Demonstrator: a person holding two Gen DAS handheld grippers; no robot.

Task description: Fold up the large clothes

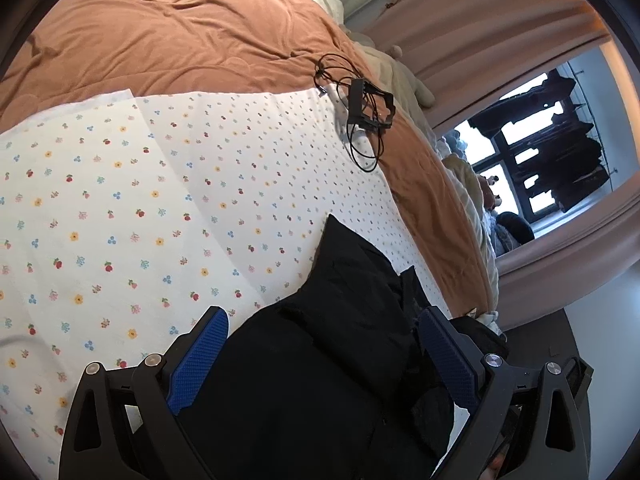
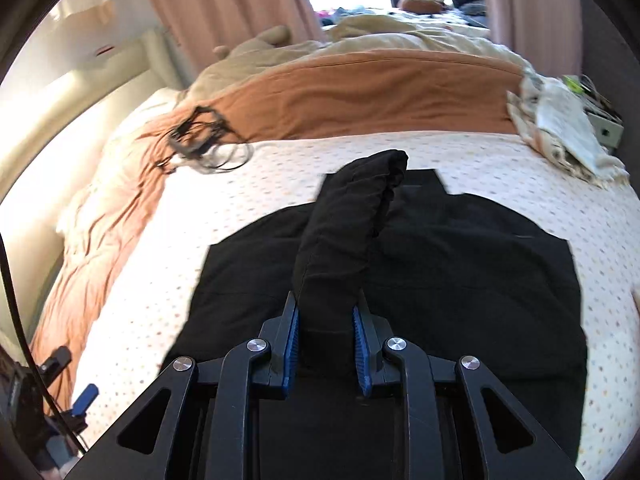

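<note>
A large black garment (image 2: 460,260) lies spread on a white flower-print sheet (image 2: 168,264) over the bed. My right gripper (image 2: 326,320) is shut on a bunched black sleeve (image 2: 348,224) of the garment, which rises in a roll above the rest of the cloth. In the left wrist view the black garment (image 1: 332,360) reaches toward the sheet's (image 1: 160,200) right edge. My left gripper (image 1: 324,344) stands open, its blue pads (image 1: 200,360) wide apart, with the black cloth lying between and under them. Neither pad visibly presses on it.
A tangle of black cable with a small black frame (image 1: 366,116) (image 2: 200,140) lies at the sheet's far corner. An orange blanket (image 1: 180,28) (image 2: 360,92) covers the bed beyond. Crumpled pale cloth (image 2: 560,128) sits at the far right. Pink curtains (image 1: 480,20) and a window stand behind.
</note>
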